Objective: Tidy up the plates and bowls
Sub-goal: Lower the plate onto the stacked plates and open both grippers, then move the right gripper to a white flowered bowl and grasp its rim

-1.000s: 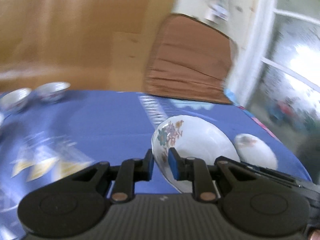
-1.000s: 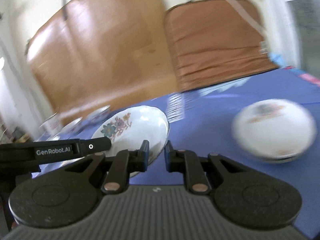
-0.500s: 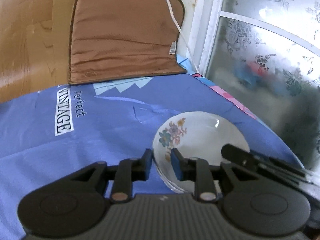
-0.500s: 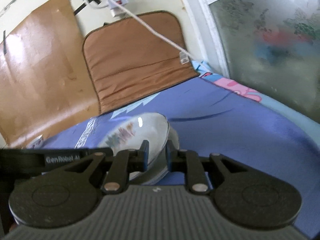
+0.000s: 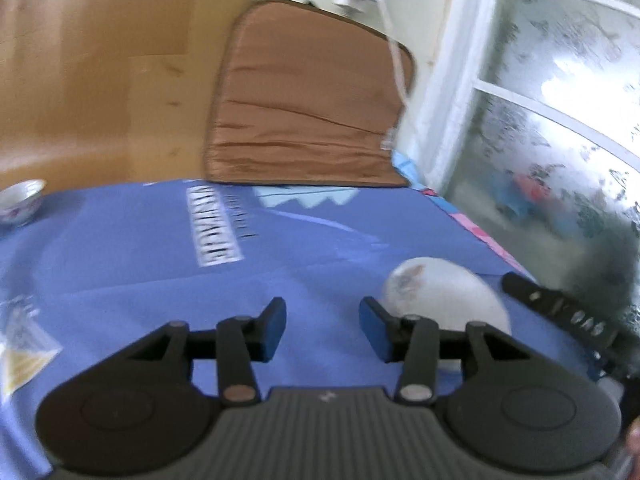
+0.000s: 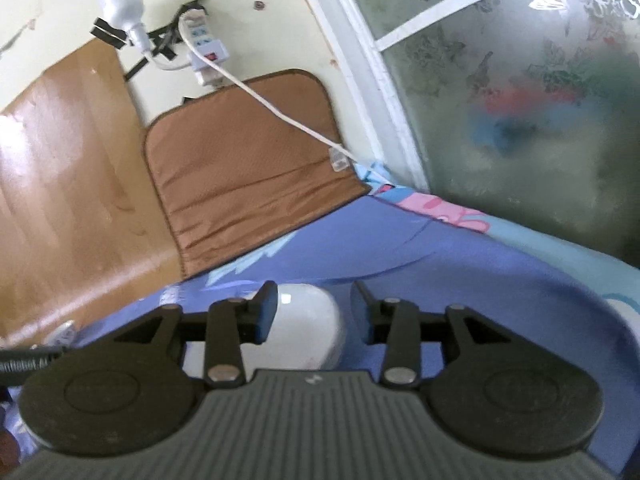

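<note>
plate let go, both grippers open beside it

nearest in the left wrist view, the left gripper stands with its jaws apart and only blue cloth between them; they have just been opening, and nothing is held. the plate lies just to the right of its right finger, white, blurred, with a faint flower print near its far-left rim. it appears to rest on the cloth that covers the desk, though whether another plate sits under it cannot be told.

in the right wrist view the right gripper is also parted, its jaws having just been opening too. the plate shows in the gap, nearer the left finger, but the pads do not seem to press on it, so i read this one as released as well.

farther off to the left, a small bowl stands at the desk's far edge, well apart from the plate. behind the desk a brown cushion leans on the wall, with a window to the right.

the plate looks like glazed ceramic: stiff, fairly heavy for its size, slick and liable to chip if dropped or knocked. the rim is the place to pinch, taken on opposite sides with both grippers and kept level. the bowl would likely want a pinch over its thin lip.
</note>
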`<state>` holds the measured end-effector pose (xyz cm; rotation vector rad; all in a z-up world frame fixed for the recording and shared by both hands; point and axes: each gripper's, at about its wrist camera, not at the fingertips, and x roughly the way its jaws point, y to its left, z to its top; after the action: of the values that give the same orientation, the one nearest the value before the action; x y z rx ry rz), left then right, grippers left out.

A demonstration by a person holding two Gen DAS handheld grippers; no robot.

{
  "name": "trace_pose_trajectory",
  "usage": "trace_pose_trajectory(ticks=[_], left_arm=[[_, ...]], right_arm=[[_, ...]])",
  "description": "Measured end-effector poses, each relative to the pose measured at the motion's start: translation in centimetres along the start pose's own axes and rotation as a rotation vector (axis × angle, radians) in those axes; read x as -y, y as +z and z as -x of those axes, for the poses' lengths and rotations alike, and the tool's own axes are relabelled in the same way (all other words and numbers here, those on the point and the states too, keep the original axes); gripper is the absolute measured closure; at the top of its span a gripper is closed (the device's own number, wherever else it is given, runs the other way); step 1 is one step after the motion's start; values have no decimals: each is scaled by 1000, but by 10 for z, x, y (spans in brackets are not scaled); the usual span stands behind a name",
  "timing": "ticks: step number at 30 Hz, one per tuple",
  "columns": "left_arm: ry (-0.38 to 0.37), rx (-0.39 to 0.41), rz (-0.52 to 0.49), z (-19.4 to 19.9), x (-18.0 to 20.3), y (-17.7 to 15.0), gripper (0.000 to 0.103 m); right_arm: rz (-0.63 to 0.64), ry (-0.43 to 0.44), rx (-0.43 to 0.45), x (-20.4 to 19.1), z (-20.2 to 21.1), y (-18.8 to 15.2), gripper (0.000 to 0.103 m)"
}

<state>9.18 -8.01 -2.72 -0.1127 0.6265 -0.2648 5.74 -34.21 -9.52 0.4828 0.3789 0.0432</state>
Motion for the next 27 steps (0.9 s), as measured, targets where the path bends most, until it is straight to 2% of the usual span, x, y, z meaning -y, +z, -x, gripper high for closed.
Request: trace_pose_trajectory(ticks=[6, 12, 16, 22, 24, 27], left_arm=[[134, 46, 92, 32, -65, -21, 60], [301, 70, 151, 62, -130, -43, 60], [373, 87, 196, 84, -171, -54, 60], [478, 143, 276, 116, -227, -65, 60], [480, 153, 335, 120, -244, -69, 60], [419, 191, 449, 128, -263, -74, 60]], right_arm=[[104, 137, -56, -50, 3, -13, 59], [186, 295, -200, -109, -7, -41, 59], [222, 363, -288, -140, -15, -57, 60], [290, 448, -363, -186, -25, -71, 63], [304, 474, -391, -198, -27, -75, 66], [325, 503, -435, -218, -33, -82, 69]])
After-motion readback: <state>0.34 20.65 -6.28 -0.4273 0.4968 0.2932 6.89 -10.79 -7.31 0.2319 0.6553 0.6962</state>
